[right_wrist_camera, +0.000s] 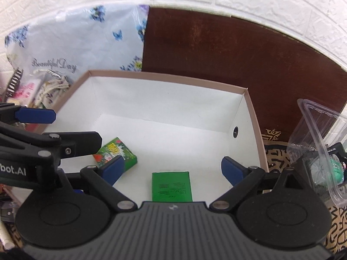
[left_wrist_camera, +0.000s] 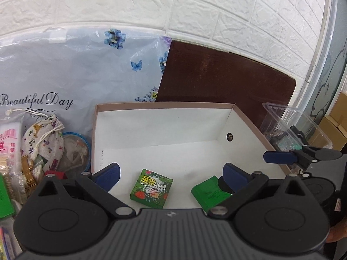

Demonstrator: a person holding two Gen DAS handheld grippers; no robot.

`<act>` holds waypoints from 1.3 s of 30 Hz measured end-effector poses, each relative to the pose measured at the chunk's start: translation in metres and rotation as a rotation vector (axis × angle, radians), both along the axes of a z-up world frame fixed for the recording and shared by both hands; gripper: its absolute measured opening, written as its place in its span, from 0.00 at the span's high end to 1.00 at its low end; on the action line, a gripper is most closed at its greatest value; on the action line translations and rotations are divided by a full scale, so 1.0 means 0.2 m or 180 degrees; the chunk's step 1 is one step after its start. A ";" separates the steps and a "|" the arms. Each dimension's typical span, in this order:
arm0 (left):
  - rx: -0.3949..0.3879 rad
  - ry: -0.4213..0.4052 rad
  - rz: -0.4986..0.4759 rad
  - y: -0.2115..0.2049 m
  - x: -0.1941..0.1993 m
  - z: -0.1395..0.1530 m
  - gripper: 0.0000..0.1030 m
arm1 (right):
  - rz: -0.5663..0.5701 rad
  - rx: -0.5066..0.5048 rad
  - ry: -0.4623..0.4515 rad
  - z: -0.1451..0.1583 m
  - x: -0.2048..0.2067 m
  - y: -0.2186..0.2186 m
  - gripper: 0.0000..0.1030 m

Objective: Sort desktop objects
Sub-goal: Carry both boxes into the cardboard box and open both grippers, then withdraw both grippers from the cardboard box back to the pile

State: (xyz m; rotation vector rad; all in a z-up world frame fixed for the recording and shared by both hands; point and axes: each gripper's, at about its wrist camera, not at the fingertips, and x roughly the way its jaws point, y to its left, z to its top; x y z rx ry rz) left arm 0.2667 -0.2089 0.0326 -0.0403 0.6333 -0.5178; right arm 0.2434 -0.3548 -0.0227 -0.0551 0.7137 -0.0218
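Both pairs of tongs hang over the same open box, jaws spread wide with nothing between them. Seen through its own camera, the left gripper (left_wrist_camera: 171, 174) frames a small green printed box (left_wrist_camera: 151, 188) lying flat on the white floor of the cardboard box (left_wrist_camera: 164, 105), the blue pads clear of it on either side. Under the right gripper (right_wrist_camera: 173, 169) a plain green packet (right_wrist_camera: 171, 186) lies on the same floor, again untouched. In the right wrist view the printed box sits just left of the packet, partly behind that gripper's left pad, and the left gripper's arm crosses the frame close beside it.

So two green items appear already sorted into the cardboard box. Outward to the left lies an unsorted heap: a drawstring cloth pouch (left_wrist_camera: 46, 138), a pink-lettered packet (left_wrist_camera: 9, 138) and other small things too jumbled to name, on a flowered plastic sheet (left_wrist_camera: 71, 73). To the right stands a clear plastic container (right_wrist_camera: 321, 143) on the dark brown desk (right_wrist_camera: 216, 60).

Risks, judged from here: the two tools are crowded over one box, so drawing them out carelessly could knock them together or catch the rim and shift the box. A low sweeping pad could also drag the printed box along. The clear container looks light and sits near the right gripper, so a sideways swing could tip it
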 end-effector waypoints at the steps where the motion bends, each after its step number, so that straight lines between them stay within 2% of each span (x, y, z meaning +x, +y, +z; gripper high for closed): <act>1: -0.0019 -0.0037 0.0022 0.01 -0.03 0.01 0.00 | -0.0008 0.0016 -0.0031 0.01 -0.03 0.01 0.09; 5: -0.0099 -0.0159 0.0087 0.07 -0.15 0.04 0.00 | -0.0010 0.0102 -0.0161 0.06 -0.12 0.05 0.09; 14: -0.0277 -0.0134 0.0238 0.27 -0.40 0.06 0.00 | 0.0130 0.0230 -0.0429 0.12 -0.37 0.22 0.08; 20: -0.0197 -0.0350 0.0398 0.40 -0.59 0.07 0.00 | 0.0259 0.0184 -0.0537 0.14 -0.51 0.36 0.08; 24: -0.0193 -0.0394 0.0442 0.48 -0.69 0.06 0.00 | 0.0323 0.0240 -0.0602 0.12 -0.61 0.42 0.08; 28: -0.0194 -0.0432 0.0478 0.56 -0.82 0.00 0.00 | 0.0385 0.0238 -0.0661 0.08 -0.71 0.50 0.07; 31: -0.0227 -0.0367 0.0495 0.64 -0.91 -0.07 0.00 | 0.0465 0.0150 -0.0690 0.02 -0.80 0.57 0.04; 39: -0.0265 0.0000 0.0703 0.87 -1.08 -0.32 0.00 | 0.0783 0.0013 -0.0602 -0.20 -0.97 0.81 0.04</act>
